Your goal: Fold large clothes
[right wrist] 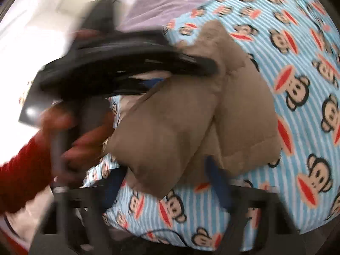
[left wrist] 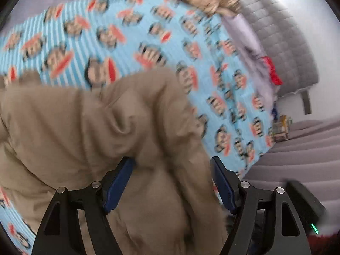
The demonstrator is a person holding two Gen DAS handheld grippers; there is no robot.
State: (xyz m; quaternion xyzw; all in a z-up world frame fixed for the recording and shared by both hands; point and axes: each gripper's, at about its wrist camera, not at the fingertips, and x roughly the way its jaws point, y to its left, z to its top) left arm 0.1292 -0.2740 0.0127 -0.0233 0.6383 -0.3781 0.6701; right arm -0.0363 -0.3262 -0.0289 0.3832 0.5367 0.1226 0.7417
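Left wrist view, monkey-print blanket [left wrist: 148, 31] under tan coat [left wrist: 106, 127], grey floor [left wrist: 297, 159]

blue monkey-print blanket [left wrist: 148, 48], lilac sheet [right wrist: 170, 2], grey quilted headboard [left wrist: 276, 31]

The padded tan quilted jacket [left wrist: 119, 140] lies bunched on the blue-striped monkey-print bedsheet [left wrist: 131, 31], with the grey tufted headboard [left wrist: 282, 42] at two o'clock of it and a small yellow toy truck [left wrist: 281, 128] at three o'clock, in the left wrist view.
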